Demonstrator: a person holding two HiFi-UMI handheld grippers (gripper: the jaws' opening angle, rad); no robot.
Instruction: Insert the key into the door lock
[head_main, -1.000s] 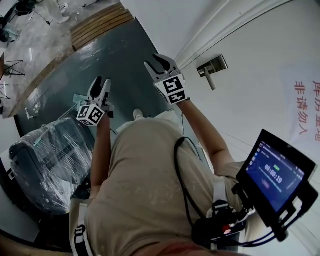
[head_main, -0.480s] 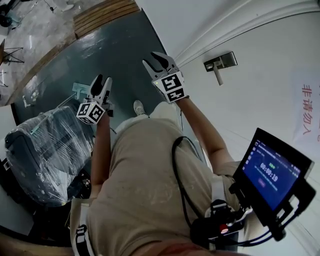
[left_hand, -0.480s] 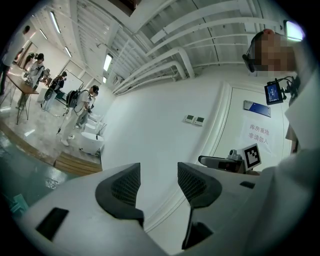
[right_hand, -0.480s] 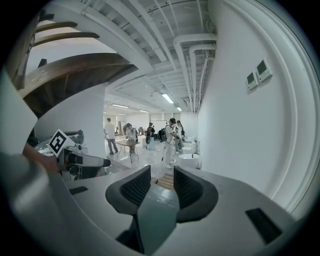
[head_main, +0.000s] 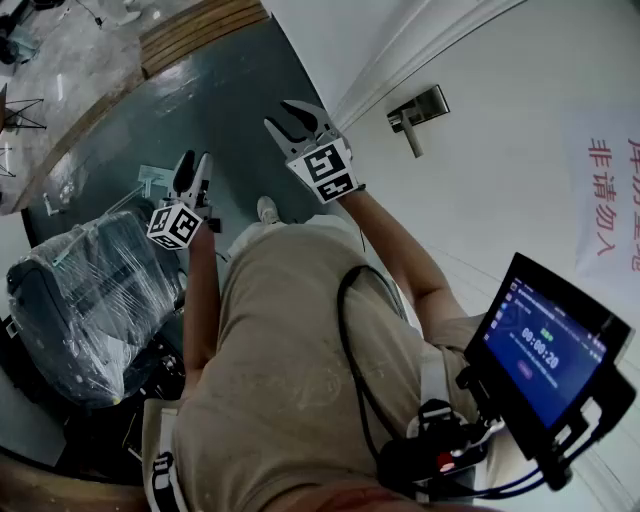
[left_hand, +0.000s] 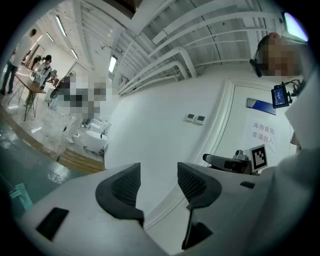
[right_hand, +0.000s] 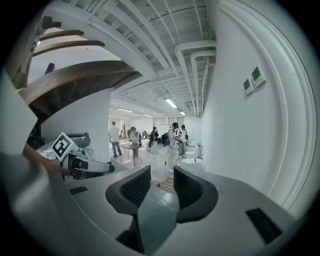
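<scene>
The metal door handle and lock plate (head_main: 415, 110) sit on the white door at upper right in the head view. No key shows in any view. My right gripper (head_main: 292, 118) hangs in the air left of the handle, apart from it, jaws open and empty. My left gripper (head_main: 194, 166) is lower and further left over the dark floor, also open and empty. In the left gripper view the left gripper (left_hand: 159, 184) points at the white wall, with the right gripper (left_hand: 235, 161) off to its right. In the right gripper view the right gripper (right_hand: 162, 187) faces the room.
A plastic-wrapped chair (head_main: 85, 300) stands at lower left beside the person. A screen (head_main: 545, 345) hangs at the person's waist. Red print (head_main: 605, 200) is on the door. A wooden step (head_main: 200, 35) lies far ahead. Several people (right_hand: 172, 142) stand around a distant table.
Both grippers have drifted a little left and up in the head view, staying open. The door handle now shows slightly nearer the right gripper.
</scene>
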